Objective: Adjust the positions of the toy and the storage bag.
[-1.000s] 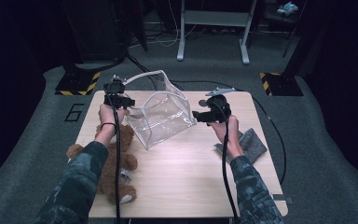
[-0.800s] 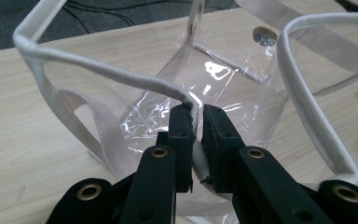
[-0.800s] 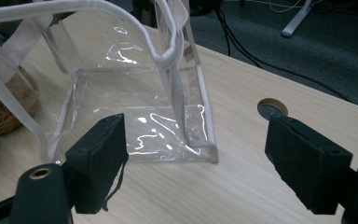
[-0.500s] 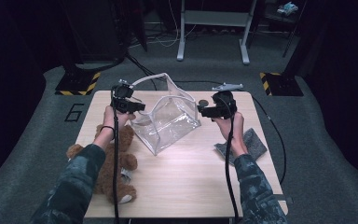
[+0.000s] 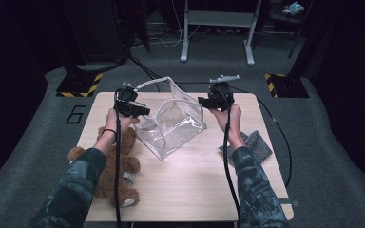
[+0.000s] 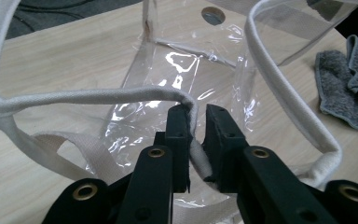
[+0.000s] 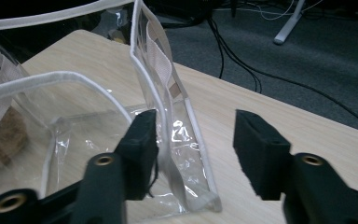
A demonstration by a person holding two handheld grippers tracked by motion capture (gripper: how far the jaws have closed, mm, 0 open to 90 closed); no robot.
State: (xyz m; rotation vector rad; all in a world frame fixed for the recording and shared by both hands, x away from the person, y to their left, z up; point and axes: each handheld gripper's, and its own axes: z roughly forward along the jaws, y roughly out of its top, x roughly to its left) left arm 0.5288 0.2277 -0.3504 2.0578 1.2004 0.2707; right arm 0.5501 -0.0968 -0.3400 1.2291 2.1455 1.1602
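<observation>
Between your left gripper's (image 6: 196, 122) jaws sits the clear bag's (image 5: 173, 124) white rim (image 6: 193, 116), seemingly pinched. Your right gripper's (image 7: 193, 135) jaws have been closing but stand apart, the bag's edge just inside one pad.

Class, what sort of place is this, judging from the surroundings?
Probably a lab or recording studio: a light wooden table on grey carpet, yellow-and-black hazard-striped bases, and a white metal stand with loose cables.

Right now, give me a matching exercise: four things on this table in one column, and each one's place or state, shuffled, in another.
Things:
1. clear bag
2. teddy bear
3. grey cloth
4. left gripper

Places or states:
A. lies at the table's right edge
B. clamps the bag's white rim
C. stands open at the table's middle
D. lies beside the person's left forearm

Pairs: 1-C, 2-D, 3-A, 4-B
</observation>
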